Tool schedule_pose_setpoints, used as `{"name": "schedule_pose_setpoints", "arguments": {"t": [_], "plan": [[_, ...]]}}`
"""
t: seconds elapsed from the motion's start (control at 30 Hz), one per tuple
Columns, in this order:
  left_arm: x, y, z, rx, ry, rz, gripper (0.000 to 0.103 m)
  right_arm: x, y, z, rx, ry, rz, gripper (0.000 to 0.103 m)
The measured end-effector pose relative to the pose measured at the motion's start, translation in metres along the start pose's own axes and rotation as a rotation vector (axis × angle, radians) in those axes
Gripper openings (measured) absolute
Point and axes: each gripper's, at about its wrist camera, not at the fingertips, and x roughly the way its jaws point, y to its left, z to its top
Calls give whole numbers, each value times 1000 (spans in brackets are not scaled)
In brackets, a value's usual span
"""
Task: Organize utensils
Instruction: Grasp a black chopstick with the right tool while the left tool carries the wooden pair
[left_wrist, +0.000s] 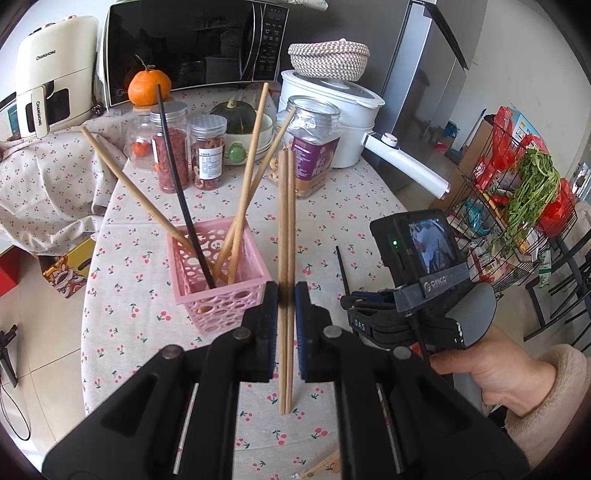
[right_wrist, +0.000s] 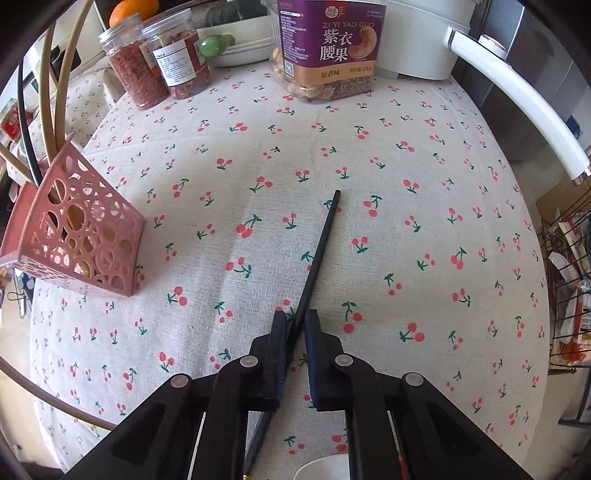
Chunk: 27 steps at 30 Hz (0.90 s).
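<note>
Here a stiff, thin black chopstick (right_wrist: 317, 254) is clamped near its end by the right gripper (right_wrist: 295, 317); slipping is likely.

The cream air fryer (left_wrist: 55, 74) reads "CHANGHONG"; a grey clamp strap (left_wrist: 437, 284) reads "ORICO"; the purple cashew jar (right_wrist: 328, 48) reads "ZI YI YAO GUO".

It was a home kitchen or dining corner. A desk (left_wrist: 332, 206) under a cherry-print cloth carried jars of dried food (left_wrist: 170, 147), a white rice cooker (left_wrist: 332, 110) and a squash (left_wrist: 232, 116). At the far side stood a microwave (left_wrist: 192, 44) and a cream air fryer (left_wrist: 55, 74); on the right, a wire rack (left_wrist: 517, 206) held greens and groceries.
</note>
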Motion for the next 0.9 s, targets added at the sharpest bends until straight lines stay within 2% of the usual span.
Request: {"name": "schedule_pose_setpoints", "arguments": {"t": [0.17,0.3,0.67,0.9], "plan": [[-7,4,1,1,-20,3,10,-5,1,3,43,-25,80,8],[-17,6,5,-3,-54,4,10,-34,-9,-2,46,-94,102,7],[-49,6,16,-1,-188,29,9,-123,-1,-20,-14,-362,92,6],[-67,5,19,-1,-274,38,9,-162,7,-25,-54,-494,99,6]]}}
